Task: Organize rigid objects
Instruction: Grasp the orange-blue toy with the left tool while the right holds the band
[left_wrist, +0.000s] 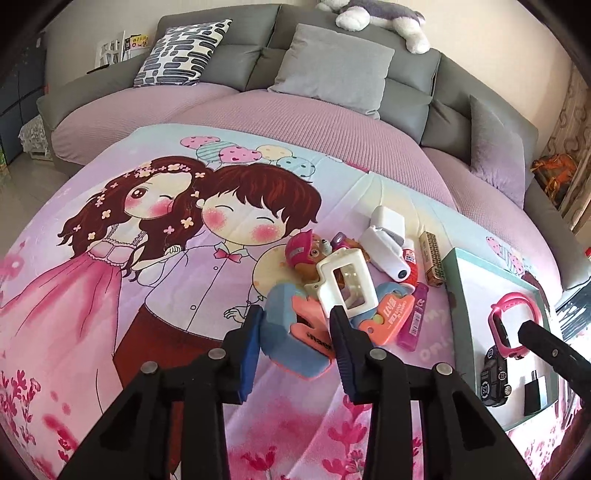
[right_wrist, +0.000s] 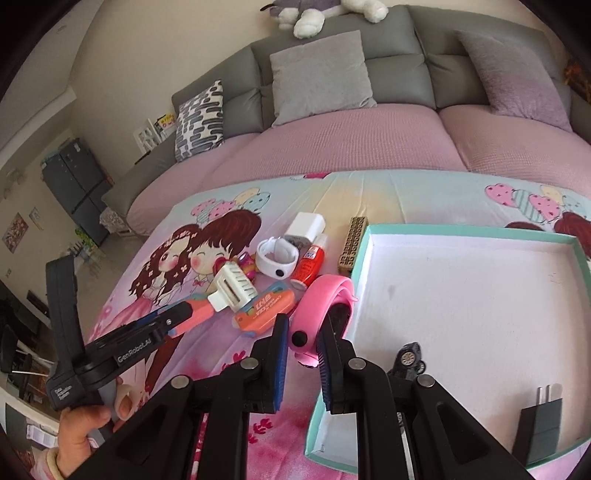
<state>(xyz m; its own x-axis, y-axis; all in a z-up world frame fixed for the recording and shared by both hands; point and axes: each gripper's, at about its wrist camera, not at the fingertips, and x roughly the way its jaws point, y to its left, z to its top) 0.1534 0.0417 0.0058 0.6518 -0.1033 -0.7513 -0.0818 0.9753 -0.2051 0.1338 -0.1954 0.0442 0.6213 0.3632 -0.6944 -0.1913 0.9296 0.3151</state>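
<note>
Pink band (right_wrist: 325, 314) sits pinched between the right gripper (right_wrist: 302, 365) jaws, hanging at the teal tray's (right_wrist: 360, 251) near rim; a loose nip could let it fall short onto the cartoon sheet (left_wrist: 92, 295); the left gripper (left_wrist: 295, 350), jaws narrowed, clamps a blue-and-salmon toy (left_wrist: 291, 339) beside the pile; its lift may snag the white frame (left_wrist: 347, 284) leaning there.

I see a soft printed cloth blanket (left_wrist: 110, 258), smooth and matt. The pink plastic watch band (right_wrist: 325, 295) looks shiny. The teal paper box (right_wrist: 461, 236) is matt white inside. The grey sofa cushions (right_wrist: 321, 74) look fuzzy.
</note>
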